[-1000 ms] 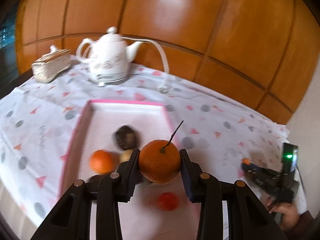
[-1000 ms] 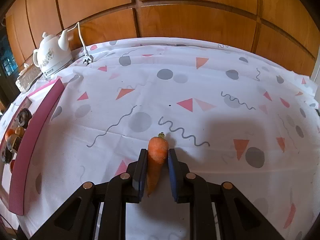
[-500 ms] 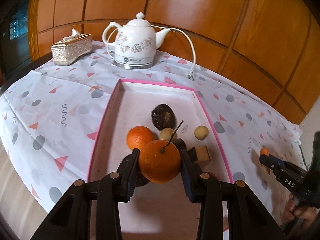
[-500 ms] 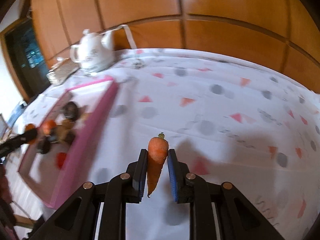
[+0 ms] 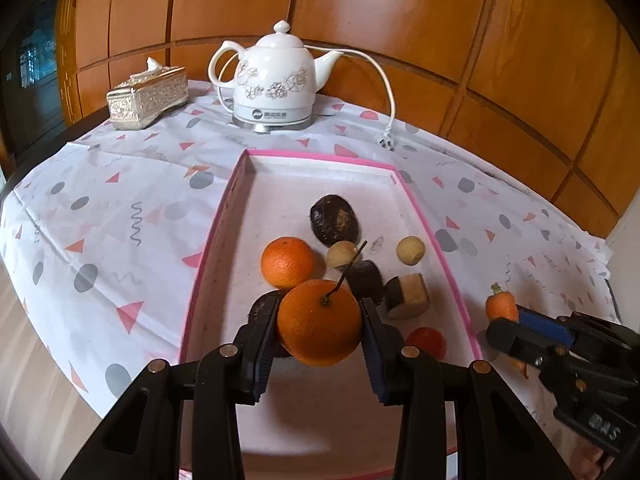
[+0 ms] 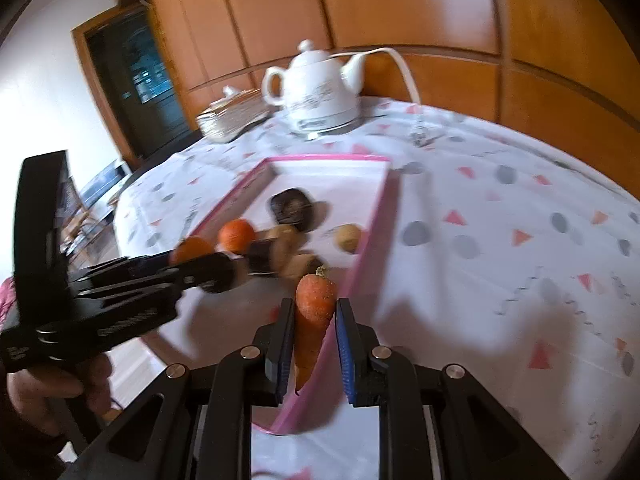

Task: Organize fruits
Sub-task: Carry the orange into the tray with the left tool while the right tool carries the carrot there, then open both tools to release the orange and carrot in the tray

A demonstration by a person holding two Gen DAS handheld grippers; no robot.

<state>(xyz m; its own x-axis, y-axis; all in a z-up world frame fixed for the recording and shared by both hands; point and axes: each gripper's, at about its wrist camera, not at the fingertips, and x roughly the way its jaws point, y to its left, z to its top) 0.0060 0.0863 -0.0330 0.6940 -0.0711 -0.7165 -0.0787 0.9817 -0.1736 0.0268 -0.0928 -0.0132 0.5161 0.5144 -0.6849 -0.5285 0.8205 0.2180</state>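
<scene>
My left gripper (image 5: 320,340) is shut on a stemmed orange (image 5: 319,322) and holds it above the near part of the pink-rimmed tray (image 5: 224,232). The tray holds a second orange (image 5: 287,262), a dark fruit (image 5: 334,220), two small tan fruits (image 5: 411,251), a cut brown piece (image 5: 408,295) and a small red fruit (image 5: 426,342). My right gripper (image 6: 310,332) is shut on a carrot (image 6: 312,320), held over the tray's right rim (image 6: 372,240). That gripper and carrot (image 5: 501,306) show at the right of the left wrist view.
A white kettle (image 5: 276,84) with a loose cord (image 5: 386,92) stands behind the tray. A tissue box (image 5: 148,94) sits at the back left. The patterned tablecloth (image 5: 120,200) covers the table, whose edge drops off at the left and front.
My right gripper has swung left with the carrot, from over the cloth to the tray's right rim. My left gripper has kept its grip on the orange and drawn back over the tray's near end.
</scene>
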